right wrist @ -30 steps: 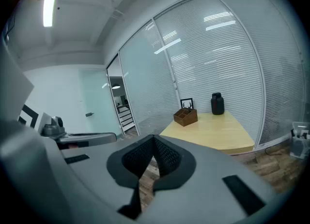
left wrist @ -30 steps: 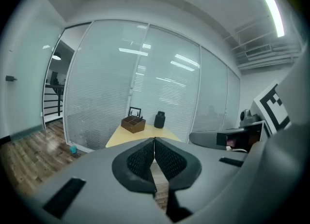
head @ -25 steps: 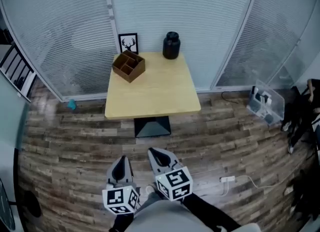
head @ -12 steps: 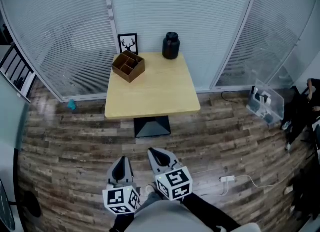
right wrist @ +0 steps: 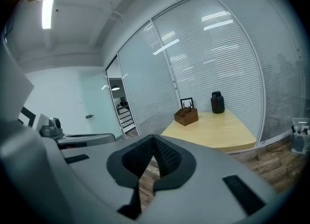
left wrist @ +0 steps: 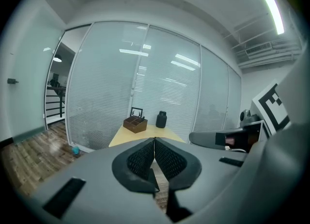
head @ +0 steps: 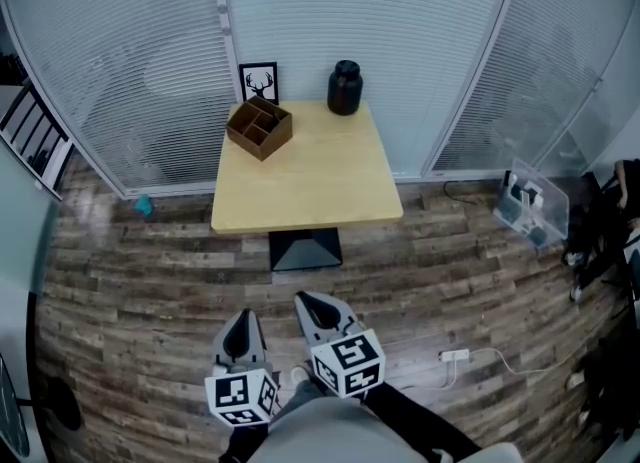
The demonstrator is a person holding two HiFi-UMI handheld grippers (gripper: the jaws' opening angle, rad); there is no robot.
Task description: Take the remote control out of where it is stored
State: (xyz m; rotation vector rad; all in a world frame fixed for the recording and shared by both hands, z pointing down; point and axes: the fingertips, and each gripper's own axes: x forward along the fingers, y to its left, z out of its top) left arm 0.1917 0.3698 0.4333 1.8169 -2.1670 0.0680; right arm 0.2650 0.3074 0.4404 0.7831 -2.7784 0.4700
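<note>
A brown wooden organiser box (head: 259,128) with compartments sits at the far left corner of a square wooden table (head: 320,186); it shows too in the left gripper view (left wrist: 135,123) and the right gripper view (right wrist: 186,116). No remote control can be made out from here. My left gripper (head: 239,323) and right gripper (head: 313,307) hang side by side over the floor, well short of the table. Both are shut with nothing between the pads (left wrist: 154,142) (right wrist: 153,139).
A black jar (head: 344,89) and a framed deer picture (head: 259,81) stand at the table's far edge against the glass wall with blinds. A clear plastic box (head: 530,206) sits on the floor at right, a white power strip (head: 455,357) near my feet.
</note>
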